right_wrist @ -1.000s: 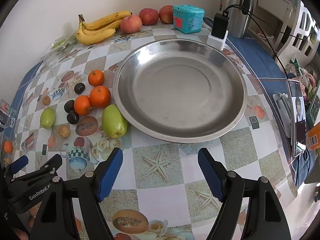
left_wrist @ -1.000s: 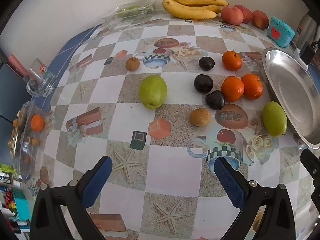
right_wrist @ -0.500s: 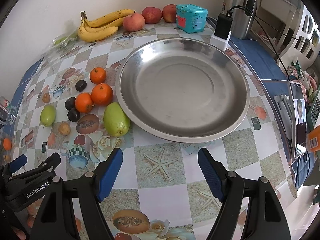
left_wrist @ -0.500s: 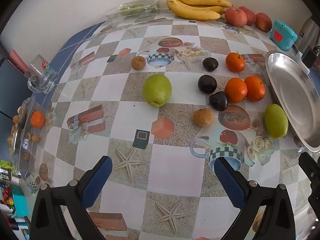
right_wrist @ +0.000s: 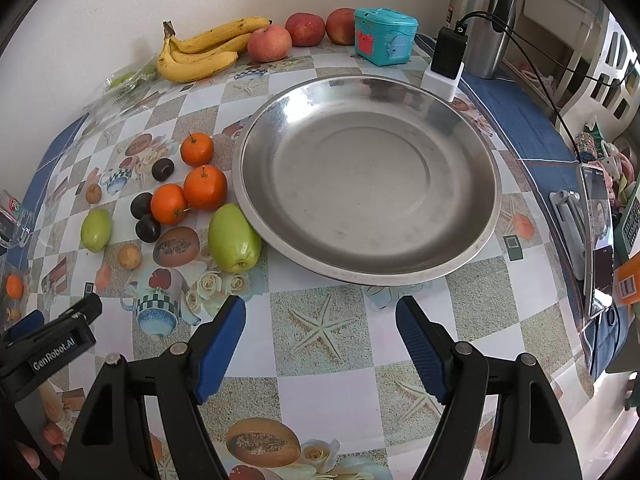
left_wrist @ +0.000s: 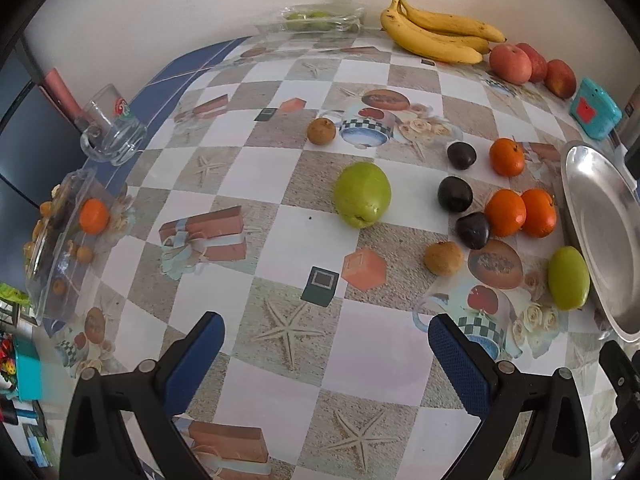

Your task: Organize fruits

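Note:
A big empty steel plate [right_wrist: 486, 216] lies on the patterned table; its rim shows in the left wrist view [left_wrist: 576, 208]. Left of it lie three oranges [right_wrist: 205, 187], three dark plums [right_wrist: 147, 228], two green fruits [right_wrist: 233, 238] [left_wrist: 362, 193] and two small brown fruits [left_wrist: 443, 258]. Bananas [right_wrist: 200, 53] and three apples [right_wrist: 269, 43] line the back wall. My left gripper [left_wrist: 326, 350] is open and empty, above the table short of the green fruit. My right gripper [right_wrist: 320, 326] is open and empty, just short of the plate's near rim.
A teal toy house [right_wrist: 384, 36], a black charger on a white block [right_wrist: 446, 62] and a steel thermos [right_wrist: 482, 16] stand behind the plate. A glass mug [left_wrist: 114, 134] and a clear dish of small fruits [left_wrist: 60, 240] sit at the left edge. A phone [right_wrist: 598, 240] stands at right.
Both grippers have drifted a little to the left and back from the fruit, so the scene has shifted rightward in each view. Jaws unchanged; no fruit has moved.

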`<state>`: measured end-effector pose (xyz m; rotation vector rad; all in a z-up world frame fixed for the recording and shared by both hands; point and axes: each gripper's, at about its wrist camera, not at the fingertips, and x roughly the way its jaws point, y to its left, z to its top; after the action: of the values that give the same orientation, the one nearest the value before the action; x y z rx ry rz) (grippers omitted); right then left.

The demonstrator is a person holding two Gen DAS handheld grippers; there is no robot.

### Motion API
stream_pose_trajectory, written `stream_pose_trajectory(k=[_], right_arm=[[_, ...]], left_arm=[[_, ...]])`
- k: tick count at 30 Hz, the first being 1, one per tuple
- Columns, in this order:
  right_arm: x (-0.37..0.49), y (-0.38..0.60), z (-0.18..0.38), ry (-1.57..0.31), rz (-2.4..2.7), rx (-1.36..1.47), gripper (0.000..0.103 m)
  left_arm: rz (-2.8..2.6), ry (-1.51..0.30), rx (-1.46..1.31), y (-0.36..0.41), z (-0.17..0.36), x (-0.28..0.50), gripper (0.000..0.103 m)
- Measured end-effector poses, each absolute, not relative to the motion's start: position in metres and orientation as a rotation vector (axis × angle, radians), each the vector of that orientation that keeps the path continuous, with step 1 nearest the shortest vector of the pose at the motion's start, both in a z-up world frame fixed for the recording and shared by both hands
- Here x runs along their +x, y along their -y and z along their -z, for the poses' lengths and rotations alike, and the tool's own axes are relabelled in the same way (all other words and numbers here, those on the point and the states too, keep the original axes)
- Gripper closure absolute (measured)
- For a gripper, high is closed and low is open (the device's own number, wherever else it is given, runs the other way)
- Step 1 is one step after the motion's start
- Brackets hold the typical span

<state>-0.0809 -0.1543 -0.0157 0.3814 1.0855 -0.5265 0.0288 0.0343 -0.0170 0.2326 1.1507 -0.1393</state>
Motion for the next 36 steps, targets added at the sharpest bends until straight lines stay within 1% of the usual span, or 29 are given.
stream_pose_trajectory(k=[36], right_arm=[[-0.0797, 0.1536, 0.0154, -1.085, 0.529, 0.379, 0.025]], left_arm=[[0.153, -1.121, 0.251, -0.0298, 0.0119, 0.0265, 0.000]])
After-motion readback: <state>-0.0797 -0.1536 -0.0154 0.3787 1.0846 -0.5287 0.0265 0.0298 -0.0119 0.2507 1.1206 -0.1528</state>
